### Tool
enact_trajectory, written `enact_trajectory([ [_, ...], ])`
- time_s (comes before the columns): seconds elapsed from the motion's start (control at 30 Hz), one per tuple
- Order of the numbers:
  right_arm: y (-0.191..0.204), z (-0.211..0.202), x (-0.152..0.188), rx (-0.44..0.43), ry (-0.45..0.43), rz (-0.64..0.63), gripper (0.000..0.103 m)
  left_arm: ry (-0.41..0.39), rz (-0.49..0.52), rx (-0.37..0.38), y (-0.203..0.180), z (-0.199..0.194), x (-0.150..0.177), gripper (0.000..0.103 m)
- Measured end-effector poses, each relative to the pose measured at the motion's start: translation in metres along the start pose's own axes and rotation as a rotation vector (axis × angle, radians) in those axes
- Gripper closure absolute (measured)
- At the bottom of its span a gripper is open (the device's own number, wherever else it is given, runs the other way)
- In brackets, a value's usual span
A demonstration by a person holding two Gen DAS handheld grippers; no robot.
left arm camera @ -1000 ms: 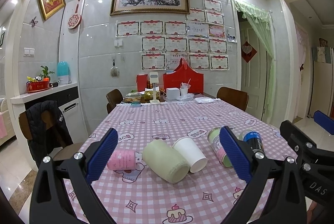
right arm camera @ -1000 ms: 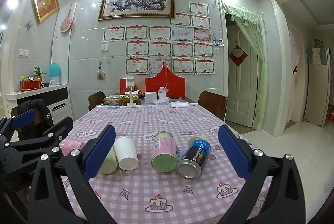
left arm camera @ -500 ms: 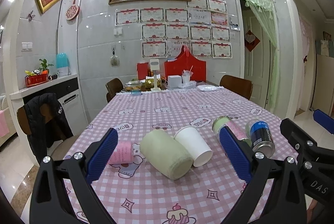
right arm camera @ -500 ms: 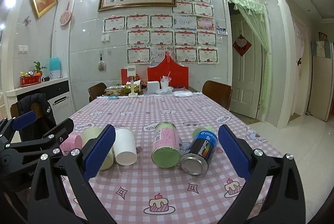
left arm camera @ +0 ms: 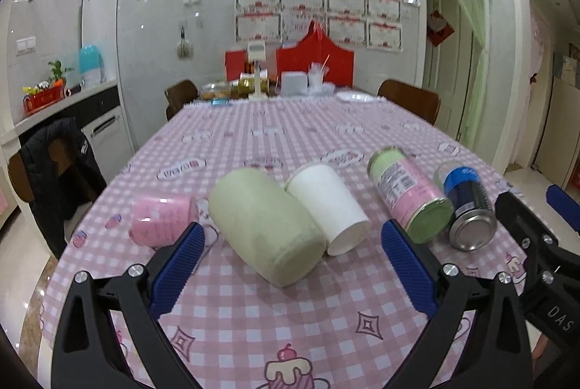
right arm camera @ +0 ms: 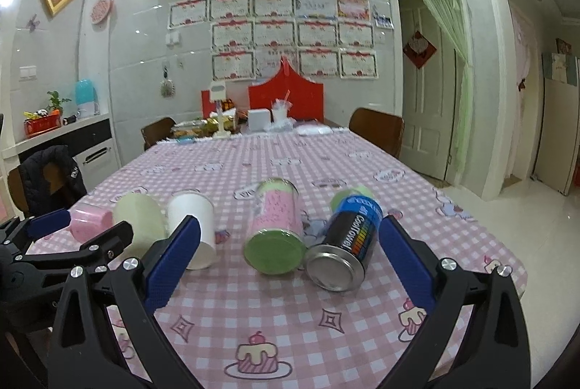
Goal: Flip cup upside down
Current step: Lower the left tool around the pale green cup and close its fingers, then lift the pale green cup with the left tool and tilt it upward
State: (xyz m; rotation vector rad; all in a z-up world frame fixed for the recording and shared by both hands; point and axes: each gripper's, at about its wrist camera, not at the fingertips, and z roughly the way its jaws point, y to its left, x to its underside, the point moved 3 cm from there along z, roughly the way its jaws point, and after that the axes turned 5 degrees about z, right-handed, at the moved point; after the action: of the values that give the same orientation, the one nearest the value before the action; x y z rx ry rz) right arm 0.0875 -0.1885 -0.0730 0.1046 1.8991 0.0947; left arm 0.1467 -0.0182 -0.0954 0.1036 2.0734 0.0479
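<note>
Pink-and-white checked cloth covers the table (left arm camera: 290,309), and near its front edge five containers lie on their sides in a row. The white paper cup (left arm camera: 328,208) lies in the middle of the row with its open mouth toward the front edge, touching the pale green cylindrical cup (left arm camera: 264,226) on its left. A small pink cup (left arm camera: 159,220) lies toward the left edge; a pink-labelled can with green ends (left arm camera: 409,195) and a dark blue metal can (left arm camera: 467,204) lie toward the right edge. The left gripper (left arm camera: 291,266) hangs above the front edge, its blue fingers spread wide, holding nothing. The right gripper (right arm camera: 288,262) is likewise spread wide and empty, facing the two cans.
</note>
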Motion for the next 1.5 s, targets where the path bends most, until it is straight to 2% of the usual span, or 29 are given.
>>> enact_trajectory([
  [0.07, -0.003, 0.004, 0.002, 0.009, 0.009, 0.004, 0.008, 0.017, -0.003, 0.008, -0.004, 0.008, 0.001, 0.007],
  [0.2, -0.013, 0.009, 0.004, 0.007, 0.026, 0.035, 0.008, 0.034, 0.006, -0.034, -0.008, 0.019, 0.003, 0.007],
  [0.37, -0.012, 0.017, 0.009, 0.002, 0.051, 0.037, 0.008, 0.120, -0.065, -0.052, 0.004, 0.048, 0.004, 0.007],
  [0.57, -0.006, 0.028, 0.011, -0.003, 0.076, 0.028, 0.008, 0.179, -0.061, -0.115, 0.009, 0.078, 0.004, 0.007],
  [0.83, 0.002, 0.046, 0.015, 0.002, 0.103, 0.026, 0.008, 0.227, -0.086, -0.118, 0.014, 0.099, 0.011, 0.007],
  [1.13, 0.017, 0.052, 0.019, -0.008, 0.115, 0.000, 0.008, 0.272, -0.103, -0.064, 0.013, 0.113, 0.017, 0.020],
  [1.33, 0.014, 0.056, 0.020, -0.010, 0.126, 0.010, 0.008, 0.270, -0.102, -0.057, 0.013, 0.112, 0.019, 0.020],
  [1.5, 0.013, 0.061, 0.023, -0.007, 0.139, 0.013, 0.008, 0.264, -0.088, -0.051, 0.011, 0.109, 0.022, 0.025],
])
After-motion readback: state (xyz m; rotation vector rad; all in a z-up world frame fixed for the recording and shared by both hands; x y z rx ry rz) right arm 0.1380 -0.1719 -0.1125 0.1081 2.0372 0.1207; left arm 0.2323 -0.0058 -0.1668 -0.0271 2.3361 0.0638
